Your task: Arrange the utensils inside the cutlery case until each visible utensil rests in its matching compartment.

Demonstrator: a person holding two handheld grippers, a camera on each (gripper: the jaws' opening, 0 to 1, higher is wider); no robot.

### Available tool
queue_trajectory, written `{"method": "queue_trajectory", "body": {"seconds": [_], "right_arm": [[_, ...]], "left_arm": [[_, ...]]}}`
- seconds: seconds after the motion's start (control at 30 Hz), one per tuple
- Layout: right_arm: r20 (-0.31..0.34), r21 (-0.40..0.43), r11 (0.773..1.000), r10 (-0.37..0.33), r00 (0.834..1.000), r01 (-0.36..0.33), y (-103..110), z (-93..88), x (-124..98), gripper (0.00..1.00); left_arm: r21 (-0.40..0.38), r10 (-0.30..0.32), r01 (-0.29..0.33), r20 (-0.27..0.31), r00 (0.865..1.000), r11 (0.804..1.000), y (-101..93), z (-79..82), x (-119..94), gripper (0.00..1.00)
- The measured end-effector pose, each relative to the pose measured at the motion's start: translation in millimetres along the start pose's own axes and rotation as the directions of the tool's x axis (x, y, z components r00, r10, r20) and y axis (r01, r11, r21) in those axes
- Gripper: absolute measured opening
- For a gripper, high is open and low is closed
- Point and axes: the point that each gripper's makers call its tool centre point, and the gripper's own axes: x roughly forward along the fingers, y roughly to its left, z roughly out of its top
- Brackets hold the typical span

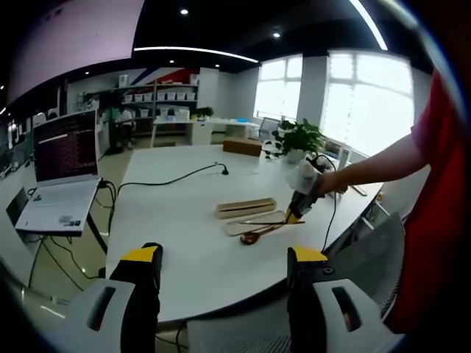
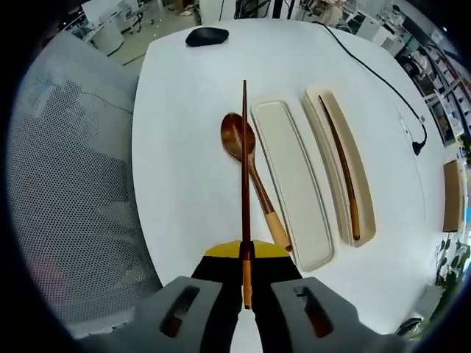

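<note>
Nearest the lens in the right gripper view, the right hand-held gripper (image 2: 246, 273) has its two jaws drawn in tight on the pale handle end of a chopstick (image 2: 245, 184), which runs straight away from the camera above the white tabletop (image 2: 184, 147); whether its far tip touches the surface cannot be told. Just beside the chopstick lies a wooden spoon (image 2: 250, 173), its dark bowl far from the camera and its lighter handle crossing under the chopstick's line. Next to the spoon sits the lid (image 2: 291, 184) of the cutlery case, a long pale tray lying flat, and beyond it the cutlery case (image 2: 366, 213) itself with a second chopstick (image 2: 340, 162) resting lengthwise inside. A dark computer mouse (image 2: 207, 35) sits at the far edge of the tabletop, and a grey mesh chair (image 2: 73, 184) is cut off along the side. In the left gripper view the left hand-held gripper (image 1: 224, 261) hovers short of the tabletop with its yellow-tipped jaws wide apart and nothing between them. Across the tabletop the right hand-held gripper, held by a person's hand (image 1: 327, 182), is small in that view, and the spoon and case beneath it are hard to make out. A laptop (image 1: 62, 165) stands on a stand to the side.
</note>
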Motion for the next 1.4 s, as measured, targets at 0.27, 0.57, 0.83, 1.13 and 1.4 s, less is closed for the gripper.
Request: {"method": "queue_trajectory", "body": {"seconds": [0.27, 0.57, 0.83, 1.13, 1.4], "right_arm": [[0.001, 0.01, 1.0, -0.002, 1.0, 0.002, -5, -0.7, -2, 0.0], [-0.006, 0.011, 1.0, -0.005, 1.0, 0.005, -13, -4.0, -1, 0.0], [-0.004, 0.017, 1.0, -0.023, 1.0, 0.023, -21, -1.3, -8, 0.0], [-0.016, 0.007, 1.0, -0.03, 0.999, 0.03, -25, 0.4, -10, 0.0], [-0.022, 0.001, 0.999, -0.038, 0.999, 0.038, -37, -0.1, -13, 0.0]], "left_arm": [[-0.002, 0.001, -0.001, -0.003, 1.0, 1.0, 0.3, -1.1, 0, 0.72], [0.0, 0.002, -0.002, -0.006, 1.0, 1.0, 1.3, -1.0, 2, 0.71], [-0.005, 0.003, -0.003, -0.006, 1.0, 1.0, 1.2, -2.3, 2, 0.71], [-0.01, 0.009, -0.009, -0.01, 1.0, 1.0, 4.8, -3.2, 2, 0.71], [-0.01, 0.005, -0.005, -0.013, 1.0, 1.0, 4.1, -3.9, 5, 0.71]]}}
